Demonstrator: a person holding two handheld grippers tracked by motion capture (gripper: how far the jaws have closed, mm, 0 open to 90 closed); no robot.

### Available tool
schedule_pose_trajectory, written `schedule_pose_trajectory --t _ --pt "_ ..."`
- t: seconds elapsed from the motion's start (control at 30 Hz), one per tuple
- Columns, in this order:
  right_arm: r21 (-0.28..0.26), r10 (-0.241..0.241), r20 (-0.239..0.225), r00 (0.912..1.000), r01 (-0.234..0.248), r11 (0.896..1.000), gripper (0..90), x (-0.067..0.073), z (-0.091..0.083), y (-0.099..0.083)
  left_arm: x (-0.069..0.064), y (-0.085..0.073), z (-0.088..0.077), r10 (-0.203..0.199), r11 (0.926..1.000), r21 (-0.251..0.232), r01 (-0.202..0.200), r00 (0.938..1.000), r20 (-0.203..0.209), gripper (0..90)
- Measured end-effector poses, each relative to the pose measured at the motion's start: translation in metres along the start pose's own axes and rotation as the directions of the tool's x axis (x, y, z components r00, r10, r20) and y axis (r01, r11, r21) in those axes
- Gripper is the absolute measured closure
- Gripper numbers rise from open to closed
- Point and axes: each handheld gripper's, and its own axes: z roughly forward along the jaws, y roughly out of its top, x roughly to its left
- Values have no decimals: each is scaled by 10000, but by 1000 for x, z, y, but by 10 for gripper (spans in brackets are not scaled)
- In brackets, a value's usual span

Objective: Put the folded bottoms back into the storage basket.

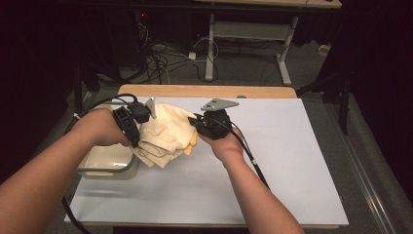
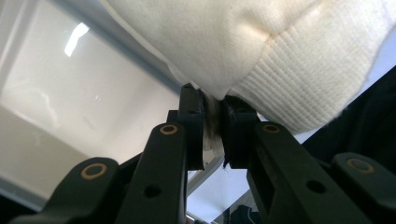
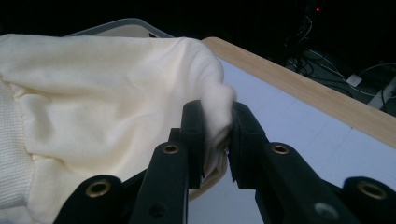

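— Cream fabric first. High view?
— Cream garment (image 1: pixel 163 131) bunched and held up between both hands, over the left part of the white table (image 1: pixel 282 161). Left gripper (image 1: pixel 135 127) at the garment's left edge, right gripper (image 1: pixel 200 126) at its right edge, near a yellow patch of cloth. Beige bin (image 1: pixel 108 163) on the table at the left, just below and beside the bundle. Wooden table edge (image 1: pixel 209 91) at the far side, cables on the floor beyond.

— Left gripper view?
— Jaws closed tight on a thin pinch of the garment (image 2: pixel 243 42), cloth squeezed between the pads. Ribbed knit band (image 2: pixel 299 79) hanging at the right of the jaws, smooth cloth above. Pale inside of the bin (image 2: pixel 79 102) beneath and to the left, with a bright reflection on it.

— Right gripper view?
— Jaws clamped on a rounded fold of the garment (image 3: pixel 107 102), fold bulging up between the two pads. Rest of the cloth spread to the left, seam and ribbed section at the far left. Bin rim (image 3: pixel 121 23) visible behind the cloth. White tabletop and the wooden edge (image 3: pixel 299 88) to the right.

— Contact with the table?
— Cannot tell whether the lowest folds touch the bin or the tabletop.
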Motion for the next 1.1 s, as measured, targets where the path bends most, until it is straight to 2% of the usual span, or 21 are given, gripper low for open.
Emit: schedule_pose_trajectory --t 0.33,0.67,1.1 --pt "-54 -236 -338 9992 234 9997 800 20 24 20 19 -31 -2 -685 9976 -59 684 9976 -140 784" --pt "5 -488 -638 9968 489 9988 799 38 53 36 38 -60 4 -1134 9934 -215 1129 9933 -210 785" --pt "96 -608 -1070 9924 622 9980 799 59 91 50 63 -94 13 -1814 9832 -245 1810 9833 -146 785"
